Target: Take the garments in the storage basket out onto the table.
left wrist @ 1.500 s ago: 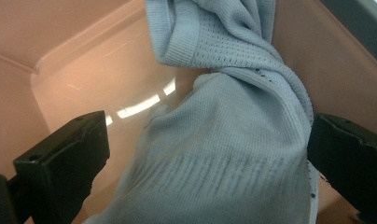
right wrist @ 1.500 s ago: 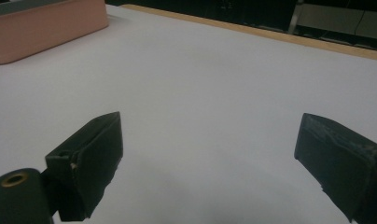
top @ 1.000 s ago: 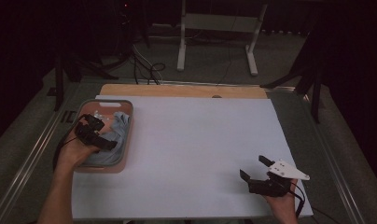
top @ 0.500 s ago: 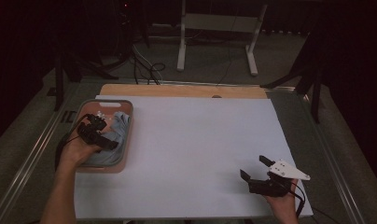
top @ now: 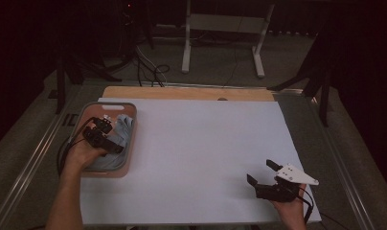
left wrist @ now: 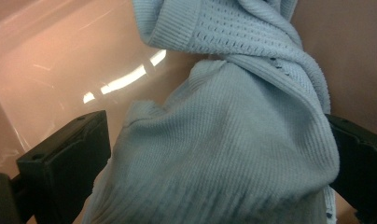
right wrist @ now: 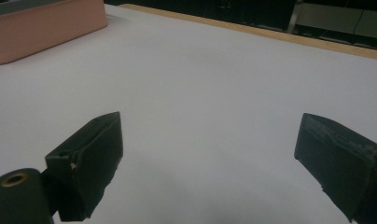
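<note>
A light blue knitted garment [top: 122,139] lies bunched in a pink bin [top: 132,143] at the table's left. My left gripper [top: 104,126] reaches down into the bin. In the left gripper view its black jaws stand wide on either side of a thick fold of the garment [left wrist: 233,140], with the bin's glossy wall [left wrist: 60,70] behind. My right gripper [top: 261,172] hovers low over the white table cover [top: 201,143] near the front right corner, open, with nothing between its fingers [right wrist: 91,154].
The white cover spreads wide between the two hands. A wooden strip [top: 191,93] runs along the table's far edge. The pink bin [right wrist: 46,28] appears at the far left in the right gripper view. Stands and cables sit on the floor beyond.
My left gripper has shifted slightly within the bin, over the garment. The right gripper has stayed where it was.
</note>
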A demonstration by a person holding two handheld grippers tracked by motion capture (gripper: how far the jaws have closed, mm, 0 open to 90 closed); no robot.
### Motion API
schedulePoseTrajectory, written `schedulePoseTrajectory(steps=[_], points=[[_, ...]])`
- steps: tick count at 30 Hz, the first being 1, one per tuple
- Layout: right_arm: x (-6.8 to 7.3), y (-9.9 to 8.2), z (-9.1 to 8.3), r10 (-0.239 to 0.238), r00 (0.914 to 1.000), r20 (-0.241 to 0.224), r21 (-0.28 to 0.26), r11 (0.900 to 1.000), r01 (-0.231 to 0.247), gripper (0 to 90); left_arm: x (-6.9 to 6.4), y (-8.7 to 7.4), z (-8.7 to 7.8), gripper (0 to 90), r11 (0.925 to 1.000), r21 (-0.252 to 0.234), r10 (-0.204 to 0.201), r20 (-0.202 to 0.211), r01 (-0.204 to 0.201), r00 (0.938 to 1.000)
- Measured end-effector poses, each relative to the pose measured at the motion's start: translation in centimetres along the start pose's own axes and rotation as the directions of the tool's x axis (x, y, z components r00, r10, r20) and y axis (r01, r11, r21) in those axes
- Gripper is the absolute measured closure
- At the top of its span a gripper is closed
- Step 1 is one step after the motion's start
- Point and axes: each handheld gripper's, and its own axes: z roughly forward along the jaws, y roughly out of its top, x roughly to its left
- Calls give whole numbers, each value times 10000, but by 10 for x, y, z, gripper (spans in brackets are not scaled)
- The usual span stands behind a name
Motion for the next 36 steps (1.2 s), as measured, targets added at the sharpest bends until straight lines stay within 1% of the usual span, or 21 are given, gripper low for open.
schedulePoseTrajectory(steps=[7,11,15,23,28,36], points=[[0,0,0,2,10000,2,-14,10000,-2,76,3,0,3,24,9997,129,-202,101,200,9997],[0,0,0,-11,10000,0,0,10000,11,76,3,1,5,43,9990,275,-365,36,364,9993],[0,0,0,-2,10000,-9,40,10000,2,76,4,1,8,68,9979,309,-575,17,575,9983],[0,0,1,22,10000,33,71,10000,-22,76,3,1,9,89,9981,366,-496,2,496,9988],[0,0,1,35,10000,59,88,10000,-36,76,4,1,7,226,9974,307,-645,-85,647,9979],[0,0,1,32,10000,42,100,9999,-32,76,6,0,3,468,9974,338,-646,73,643,9979]])
